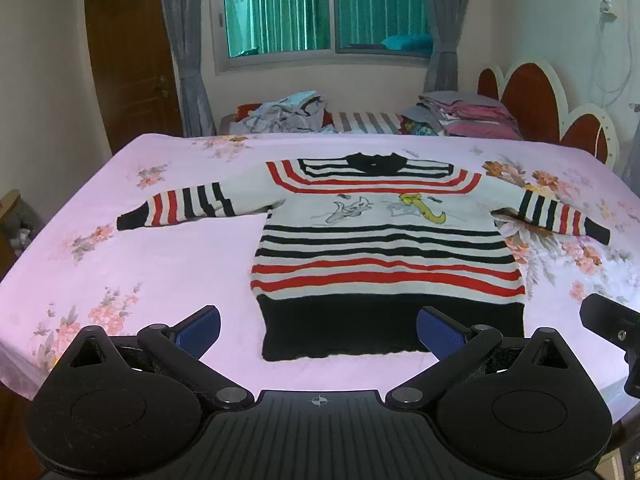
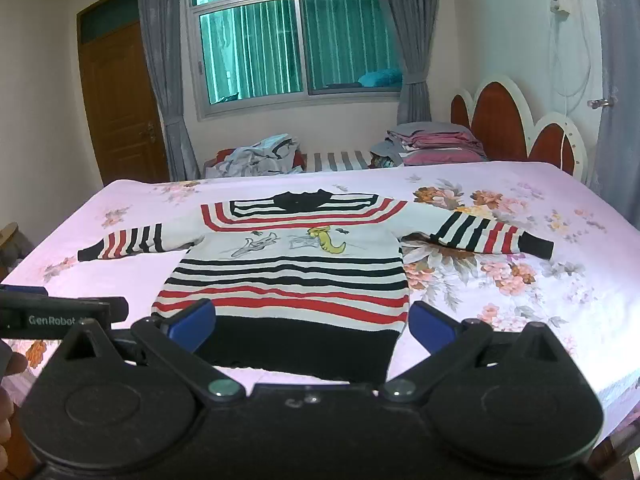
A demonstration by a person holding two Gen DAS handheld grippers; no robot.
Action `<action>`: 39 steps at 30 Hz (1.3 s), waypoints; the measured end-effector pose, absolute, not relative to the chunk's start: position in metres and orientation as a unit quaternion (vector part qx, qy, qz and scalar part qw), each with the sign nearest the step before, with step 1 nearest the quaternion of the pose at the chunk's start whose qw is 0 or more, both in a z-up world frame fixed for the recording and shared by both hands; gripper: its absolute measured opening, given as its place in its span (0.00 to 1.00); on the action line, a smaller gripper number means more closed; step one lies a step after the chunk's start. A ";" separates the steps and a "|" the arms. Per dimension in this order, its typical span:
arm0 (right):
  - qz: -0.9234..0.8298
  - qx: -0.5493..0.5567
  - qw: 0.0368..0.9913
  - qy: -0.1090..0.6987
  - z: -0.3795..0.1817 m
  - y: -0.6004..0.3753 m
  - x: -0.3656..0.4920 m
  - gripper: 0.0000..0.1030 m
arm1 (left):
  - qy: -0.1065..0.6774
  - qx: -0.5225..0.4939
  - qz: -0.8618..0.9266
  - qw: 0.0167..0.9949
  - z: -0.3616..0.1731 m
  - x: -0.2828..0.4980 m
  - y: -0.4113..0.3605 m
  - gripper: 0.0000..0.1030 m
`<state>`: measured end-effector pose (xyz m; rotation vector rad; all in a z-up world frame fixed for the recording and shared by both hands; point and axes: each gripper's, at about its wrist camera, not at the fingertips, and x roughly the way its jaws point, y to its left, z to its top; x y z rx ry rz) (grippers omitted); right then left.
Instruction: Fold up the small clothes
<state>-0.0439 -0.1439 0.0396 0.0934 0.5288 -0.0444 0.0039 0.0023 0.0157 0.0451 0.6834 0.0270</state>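
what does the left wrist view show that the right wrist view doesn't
Only the left wrist view shows the left gripper whole, jaws open and empty, with part of the right gripper at its right edge.

Only the right wrist view shows the right gripper whole, jaws open and empty, plus a hand at its left edge.

Both show the striped sweater lying flat on the floral sheet, sleeves spread, with the window, door, headboard and clothes piles behind.
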 end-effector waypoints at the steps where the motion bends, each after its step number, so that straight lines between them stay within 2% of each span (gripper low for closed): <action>1: -0.023 0.046 0.964 0.261 0.040 -0.145 -0.044 1.00 | 0.335 0.023 0.013 0.942 0.016 0.005 0.002 1.00; 39: -0.028 0.046 0.963 0.264 0.037 -0.146 -0.043 1.00 | 0.340 0.023 0.013 0.940 0.008 0.005 -0.004 1.00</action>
